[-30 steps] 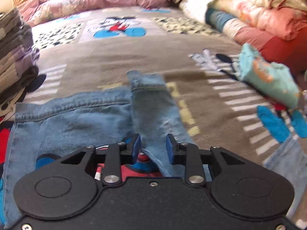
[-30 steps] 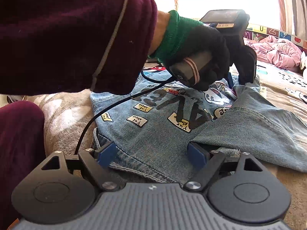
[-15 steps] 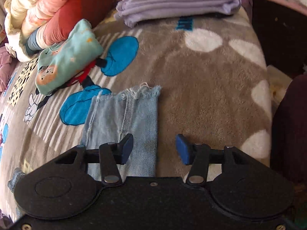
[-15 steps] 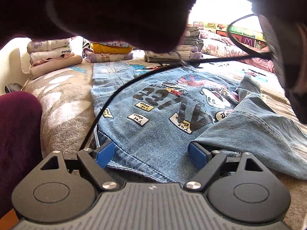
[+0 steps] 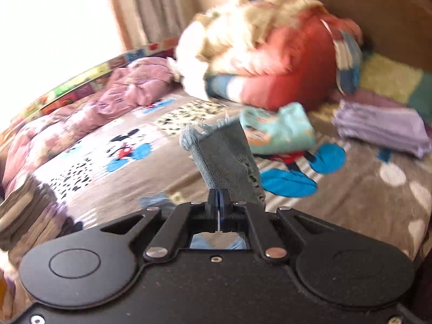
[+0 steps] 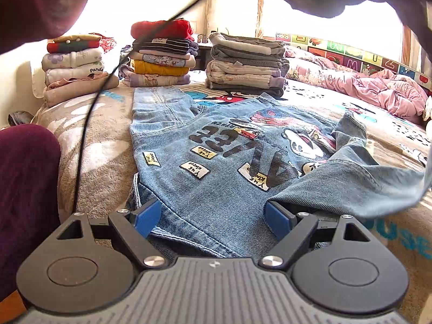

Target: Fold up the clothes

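Sleeve cuff pinched in closed L gripper; R gripper wide open, empty, over jacket. Frayed cuff could be lost if tugged.

The left wrist camera sits just behind its own black gripper body, lifted above the bed and facing toward the headboard at the upper right of the frame, with the bright window at the upper left. The right wrist camera rides low, close to the bed, looking along the denim jacket toward the folded stacks in the upper middle of the frame. Both views share the cartoon-print blanket and the crumpled pink quilt.
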A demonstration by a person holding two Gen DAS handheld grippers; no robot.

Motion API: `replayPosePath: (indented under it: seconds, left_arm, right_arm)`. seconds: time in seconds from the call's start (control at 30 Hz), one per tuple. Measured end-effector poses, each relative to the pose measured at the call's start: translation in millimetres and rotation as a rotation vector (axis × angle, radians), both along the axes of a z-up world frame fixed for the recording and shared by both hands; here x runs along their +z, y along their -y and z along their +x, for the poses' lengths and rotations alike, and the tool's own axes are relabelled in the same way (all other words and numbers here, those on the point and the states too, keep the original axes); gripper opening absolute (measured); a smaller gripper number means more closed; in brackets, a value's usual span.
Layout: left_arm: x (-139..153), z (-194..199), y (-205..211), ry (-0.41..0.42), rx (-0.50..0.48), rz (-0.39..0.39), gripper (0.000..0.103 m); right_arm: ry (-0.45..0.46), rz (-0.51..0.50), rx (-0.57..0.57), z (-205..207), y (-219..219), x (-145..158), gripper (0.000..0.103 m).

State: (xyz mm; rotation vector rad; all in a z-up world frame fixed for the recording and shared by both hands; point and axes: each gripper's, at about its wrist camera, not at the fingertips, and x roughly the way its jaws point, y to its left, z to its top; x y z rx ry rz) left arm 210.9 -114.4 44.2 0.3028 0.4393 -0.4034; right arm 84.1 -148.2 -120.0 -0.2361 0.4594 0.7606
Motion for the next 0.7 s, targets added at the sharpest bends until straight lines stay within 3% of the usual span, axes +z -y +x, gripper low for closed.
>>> replayPosePath:
  seconds: [0.03, 0.33, 0.43, 0.57, 0.7]
  left_arm:
    - [6.2, -4.4, -25.0, 0.005, 0.049, -0.056, 0.000]
    - [-35.2, -37.0, -196.5, -0.078, 0.416, -0.434, 0.000]
    - [-75.2, -32.2, -230.5, -0.169, 0.486, -0.536, 0.000]
    - [-107.8, -34.1, -240.3, -0.231, 0.556, -0.598, 0.002]
    - [-101.1, -41.3, -231.5, -0.167, 0.625, -0.484, 0.015]
  right_arm:
    - [0.009, -0.002, -0.001, -1.6, 0.5, 0.6, 0.084]
    - [0.067, 0.038, -0.034, -15.8, 17.6, 9.0, 0.084]
    - [0.080, 0.060, -0.055, -21.7, 27.0, 14.1, 0.084]
    - [0.081, 0.062, -0.067, -30.8, 40.4, 17.4, 0.084]
    - [0.128, 0.045, -0.077, -41.9, 47.4, 21.5, 0.084]
